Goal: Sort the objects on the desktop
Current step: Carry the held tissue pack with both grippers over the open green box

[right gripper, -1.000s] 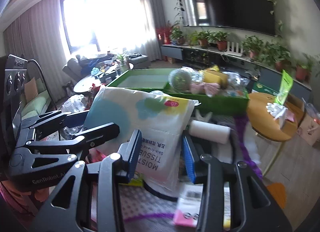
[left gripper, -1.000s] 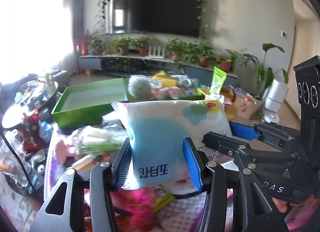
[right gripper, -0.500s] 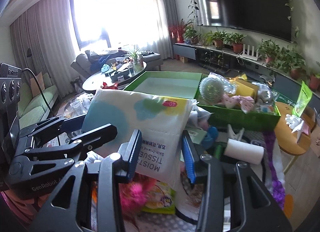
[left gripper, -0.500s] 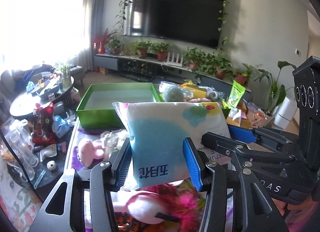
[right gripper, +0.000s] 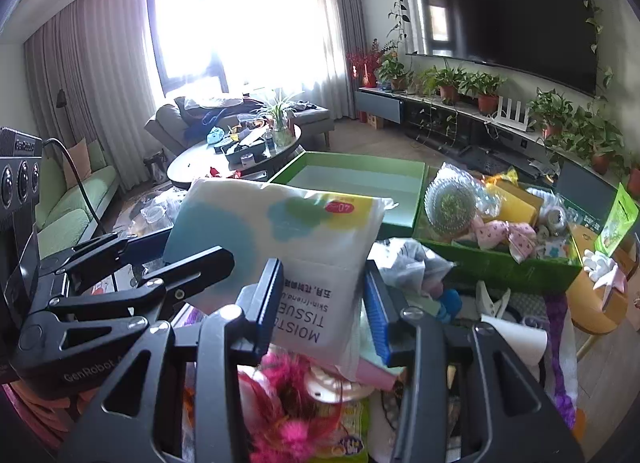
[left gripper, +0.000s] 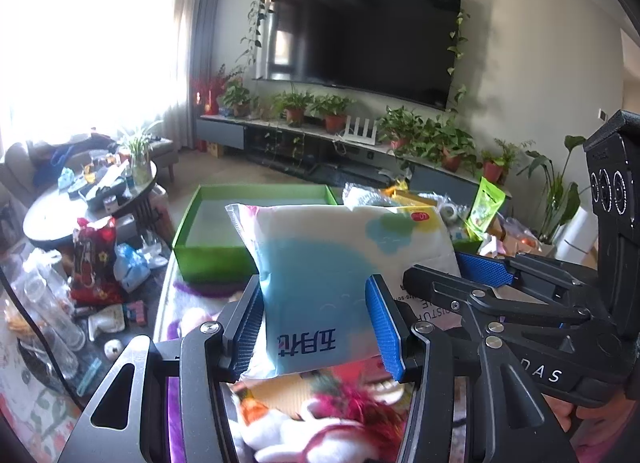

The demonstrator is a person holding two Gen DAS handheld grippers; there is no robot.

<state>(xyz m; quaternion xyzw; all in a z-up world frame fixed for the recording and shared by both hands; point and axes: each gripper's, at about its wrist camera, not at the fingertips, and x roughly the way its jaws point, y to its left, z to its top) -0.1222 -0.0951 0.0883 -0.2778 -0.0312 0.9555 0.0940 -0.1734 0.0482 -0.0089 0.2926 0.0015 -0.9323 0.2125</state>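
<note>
above a cluttered surface (right gripper: 556, 327), both pairs of blue-padded fingers (left gripper: 382, 323) (right gripper: 269, 299) are clamped on one soft white-and-blue wet-tissue pack (left gripper: 320, 263), raised between them.

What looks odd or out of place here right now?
The tissue pack is held in the air by both the left gripper and the right gripper. Of the green boxes, the left one is bare while the right one is heaped full.

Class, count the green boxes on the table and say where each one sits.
2. The empty box sits behind the tissue pack, on the left; the full box is beside it on the right. Clutter may hide others.
</note>
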